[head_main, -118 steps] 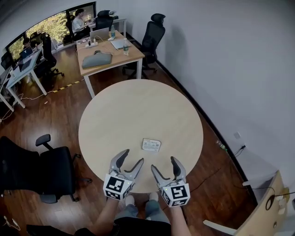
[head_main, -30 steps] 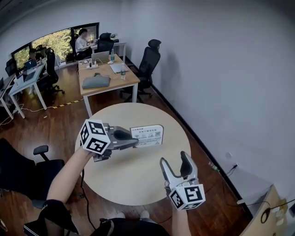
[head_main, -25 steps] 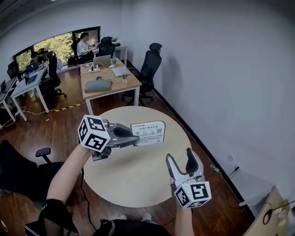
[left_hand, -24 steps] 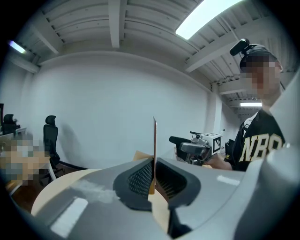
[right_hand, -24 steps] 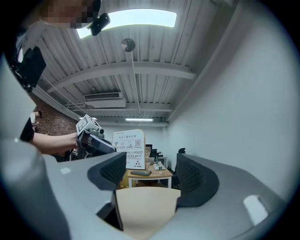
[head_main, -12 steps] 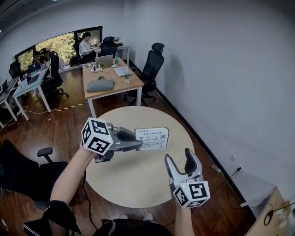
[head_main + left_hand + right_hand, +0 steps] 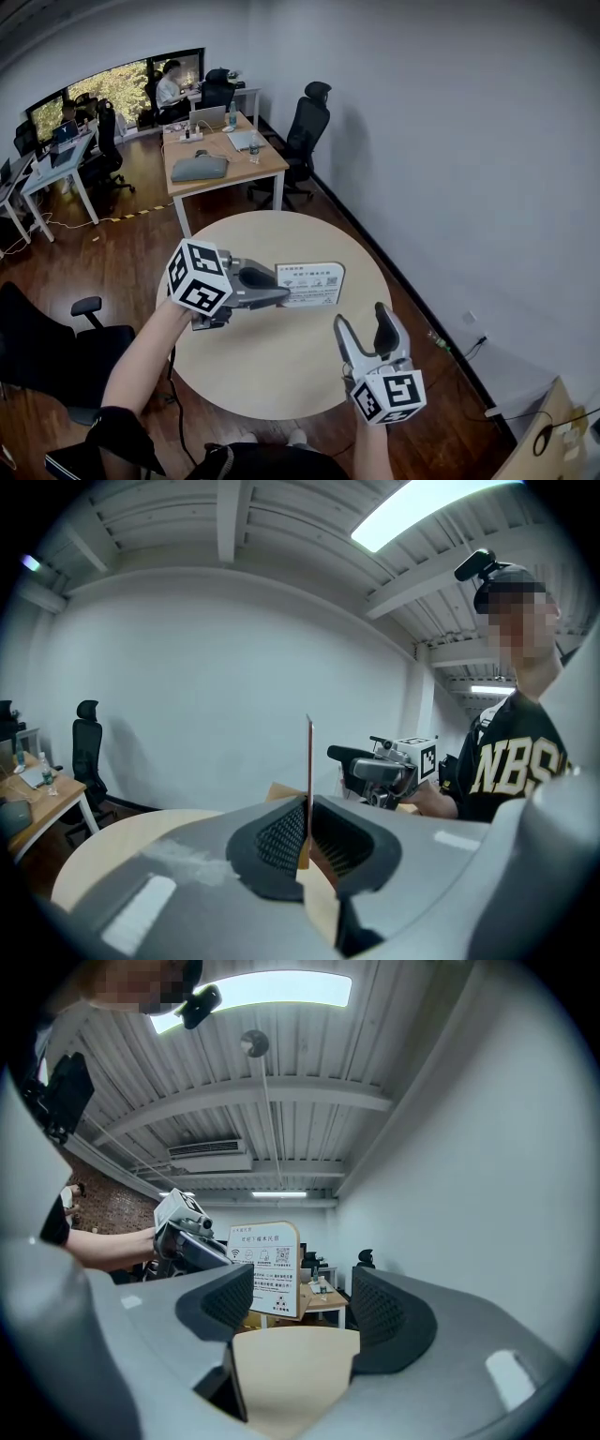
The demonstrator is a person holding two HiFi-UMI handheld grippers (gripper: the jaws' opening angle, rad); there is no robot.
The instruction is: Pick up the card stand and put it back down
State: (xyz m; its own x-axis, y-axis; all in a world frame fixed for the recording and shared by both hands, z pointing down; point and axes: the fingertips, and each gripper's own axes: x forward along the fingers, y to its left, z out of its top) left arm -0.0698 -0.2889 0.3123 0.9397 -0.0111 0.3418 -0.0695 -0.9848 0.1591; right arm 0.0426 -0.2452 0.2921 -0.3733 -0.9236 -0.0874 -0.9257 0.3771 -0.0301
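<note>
Hanging clear above the round tabletop (image 7: 272, 375), the card stand (image 7: 311, 284) is held by the left gripper (image 7: 284, 296), whose jaws are clenched on the stand's left edge. In the left gripper view the stand is seen edge-on as a thin upright line, pinched between the two ribbed pads. In the head view the printed face of the stand is turned toward the camera, with small symbols and lines of print that are too small to be read. The stand is kept upright and is not touching the tabletop.

The right gripper (image 7: 363, 323) is held lower and nearer the body, over the near right part of the tabletop and well apart from the stand. Its jaws are parted and have just been closing; nothing is gripped between them. In the right gripper view the stand and the left gripper are seen beyond the gap, not within it.

Behind the tabletop, a rectangular desk (image 7: 225, 159) is set on the dark wooden floor (image 7: 122, 253), and a black office chair (image 7: 309, 117) is placed beside it, near the white wall (image 7: 450, 141).
</note>
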